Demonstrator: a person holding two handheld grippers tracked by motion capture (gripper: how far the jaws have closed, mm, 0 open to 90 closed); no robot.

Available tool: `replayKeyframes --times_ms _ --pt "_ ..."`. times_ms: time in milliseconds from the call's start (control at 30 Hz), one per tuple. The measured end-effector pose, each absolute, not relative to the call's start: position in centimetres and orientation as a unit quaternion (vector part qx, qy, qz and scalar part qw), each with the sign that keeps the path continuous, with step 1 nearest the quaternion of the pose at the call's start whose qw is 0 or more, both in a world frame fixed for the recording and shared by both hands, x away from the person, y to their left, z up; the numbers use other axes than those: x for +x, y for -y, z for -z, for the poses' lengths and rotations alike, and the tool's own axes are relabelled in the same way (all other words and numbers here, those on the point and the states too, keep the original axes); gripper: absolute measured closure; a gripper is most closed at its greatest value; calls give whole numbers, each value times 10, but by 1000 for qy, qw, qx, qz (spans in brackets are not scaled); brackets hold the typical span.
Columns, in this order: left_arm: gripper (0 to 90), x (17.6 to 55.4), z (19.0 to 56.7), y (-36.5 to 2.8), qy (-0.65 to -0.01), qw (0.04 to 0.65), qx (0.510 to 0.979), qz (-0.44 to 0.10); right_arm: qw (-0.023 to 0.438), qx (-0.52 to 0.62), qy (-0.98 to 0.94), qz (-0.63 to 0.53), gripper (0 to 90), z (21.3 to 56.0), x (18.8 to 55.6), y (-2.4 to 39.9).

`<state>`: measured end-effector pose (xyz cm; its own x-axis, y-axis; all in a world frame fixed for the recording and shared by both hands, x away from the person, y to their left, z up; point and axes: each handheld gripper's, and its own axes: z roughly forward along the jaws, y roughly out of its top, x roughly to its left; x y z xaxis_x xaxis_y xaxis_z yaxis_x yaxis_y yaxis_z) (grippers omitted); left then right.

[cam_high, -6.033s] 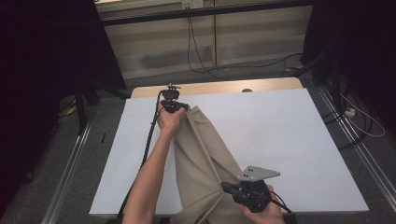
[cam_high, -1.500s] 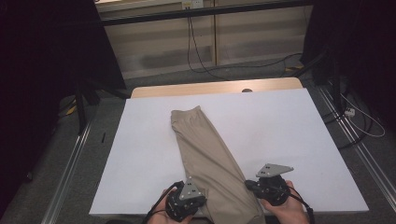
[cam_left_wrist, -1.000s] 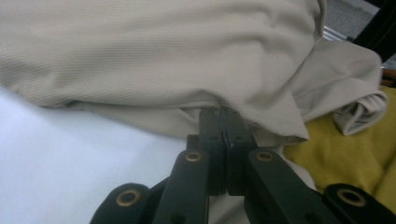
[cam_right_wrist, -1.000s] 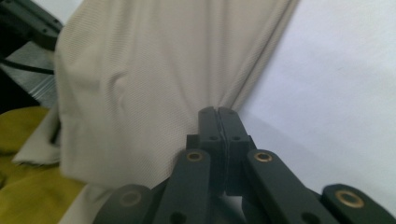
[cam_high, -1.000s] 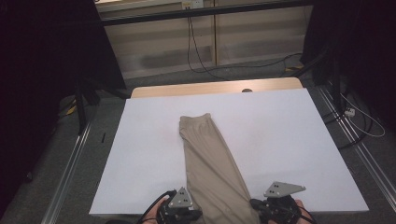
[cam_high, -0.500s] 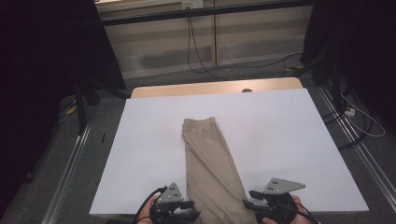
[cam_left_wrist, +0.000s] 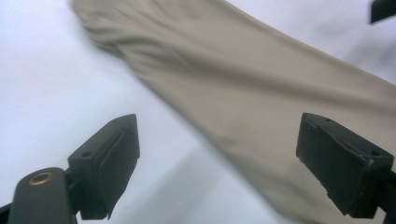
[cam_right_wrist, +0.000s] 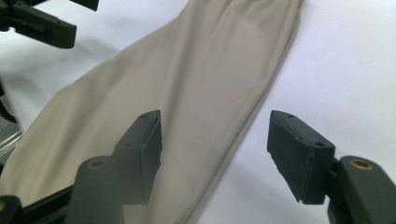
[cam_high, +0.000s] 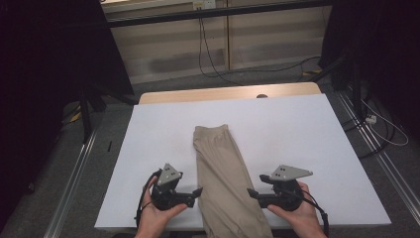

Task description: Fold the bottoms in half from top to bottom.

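Where laid: one tan cloth [cam_high: 225, 173], folded long and narrow, flat on the white table [cam_high: 297, 129], running from mid-table back to the near edge and over it.
Cloth count: one piece; far end squared off, slightly creased in the left gripper view [cam_left_wrist: 243, 79]; smooth along its length in the right gripper view [cam_right_wrist: 187, 93].
Grippers: two, one per hand, low at the near edge, either side of the cloth.
Left gripper [cam_high: 197, 192]: held in the left hand [cam_high: 158, 215], jaws spread wide, gripping nothing; tips pointed toward the cloth's left edge, just beside it; one jaw over bare table, the other over cloth in its own view [cam_left_wrist: 217, 172].
Right gripper [cam_high: 251, 192]: held in the right hand [cam_high: 297, 213], jaws likewise wide apart and empty; tips just beside the cloth's right edge; one jaw over cloth, the other over table in its own view [cam_right_wrist: 215, 156].
Plates: two grey three-cornered, one atop each gripper.
Behind table: one wooden strip [cam_high: 228, 93], cables [cam_high: 208, 44] on the floor.
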<state>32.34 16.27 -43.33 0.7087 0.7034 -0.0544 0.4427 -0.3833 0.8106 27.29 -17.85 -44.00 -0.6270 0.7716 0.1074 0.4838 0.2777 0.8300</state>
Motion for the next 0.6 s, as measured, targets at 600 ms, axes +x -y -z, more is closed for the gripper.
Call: replayKeyframes --times_ms 600 --pt "390 449 435 -145 -422 418 788 -160 192 387 -778 -457 475 423 388 148"
